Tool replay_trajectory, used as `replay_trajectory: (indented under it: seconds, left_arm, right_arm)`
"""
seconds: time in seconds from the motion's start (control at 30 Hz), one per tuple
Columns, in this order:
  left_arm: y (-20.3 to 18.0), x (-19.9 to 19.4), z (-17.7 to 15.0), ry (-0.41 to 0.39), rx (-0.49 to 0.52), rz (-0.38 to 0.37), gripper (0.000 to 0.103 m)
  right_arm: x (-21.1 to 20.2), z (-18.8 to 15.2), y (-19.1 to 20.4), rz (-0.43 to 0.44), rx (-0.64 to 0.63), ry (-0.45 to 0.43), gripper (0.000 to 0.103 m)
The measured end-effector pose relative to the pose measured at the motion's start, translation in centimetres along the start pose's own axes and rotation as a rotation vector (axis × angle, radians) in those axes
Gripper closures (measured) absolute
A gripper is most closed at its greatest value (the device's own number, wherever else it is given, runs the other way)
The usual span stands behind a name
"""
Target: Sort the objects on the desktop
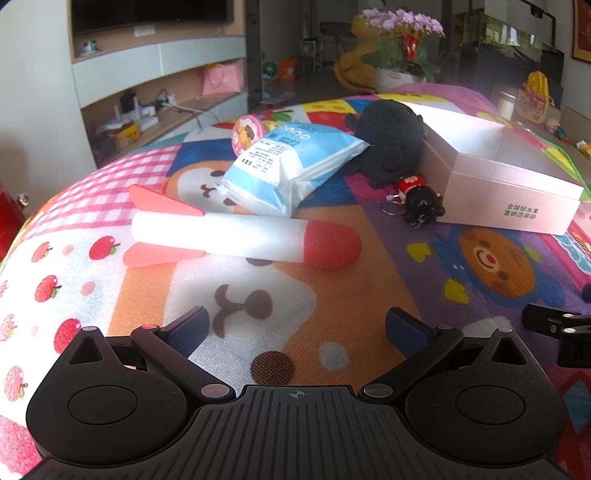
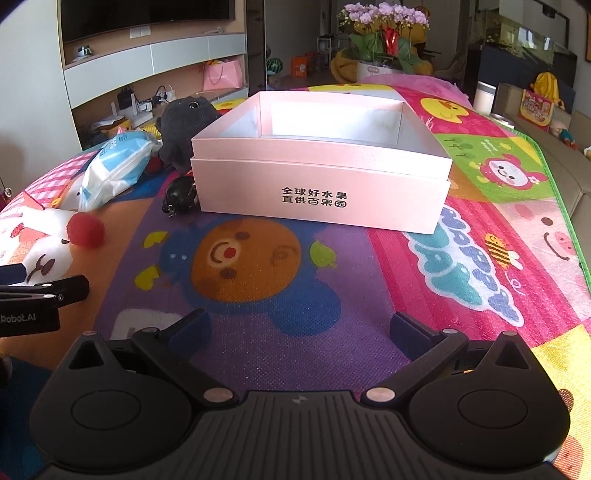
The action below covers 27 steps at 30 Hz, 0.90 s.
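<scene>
I hold both the left gripper and right gripper spread, empty; foam rocket looks light, compressible; I would grasp mid-body.

Home living room — television; potted orchids; play mat.

The left matte black plastic tongs have a ribbed centre plate stamped with a small crosshair mark, two rounded housings each with a raised oval disc, and angled link arms pinned by silver round rivets. Their fingers carry dark blue textured pads. The right matte black plastic tongs are built alike, with blue-padded fingers. White "Robot.AI" lettering marks the left unit's side in the right wrist view.
</scene>
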State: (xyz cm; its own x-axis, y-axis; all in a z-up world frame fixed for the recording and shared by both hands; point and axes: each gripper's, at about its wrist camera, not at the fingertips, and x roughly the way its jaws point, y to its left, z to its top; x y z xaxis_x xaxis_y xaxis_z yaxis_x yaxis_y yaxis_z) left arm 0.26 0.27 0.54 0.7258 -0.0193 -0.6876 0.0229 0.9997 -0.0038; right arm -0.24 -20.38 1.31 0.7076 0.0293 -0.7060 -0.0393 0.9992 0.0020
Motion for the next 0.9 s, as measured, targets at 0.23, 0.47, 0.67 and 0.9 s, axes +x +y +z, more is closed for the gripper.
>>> replay_trajectory:
  seconds: [0.23, 0.47, 0.67, 0.9]
  left_arm:
    - [3.0, -1.2, 1.4, -0.053, -0.042, 0.056, 0.000]
    - [6.5, -0.6, 2.7, -0.035, -0.110, 0.154, 0.000]
    - [10.4, -1.6, 2.4, -0.043, -0.201, 0.218, 0.000]
    - [12.4, -2.5, 1.2, -0.026, -0.229, 0.242, 0.000]
  right_arm:
    - [0.0, 0.1, -0.1, 0.009, -0.008, 0.003, 0.000]
    - [-0.8, 1.4, 3.0, 0.138, -0.147, -0.086, 0.000]
    - [-1.0, 4.4, 9.3, 0.273, -0.366, -0.202, 0.021]
    - [2.5, 10.8, 15.6, 0.304, -0.346, -0.261, 0.015]
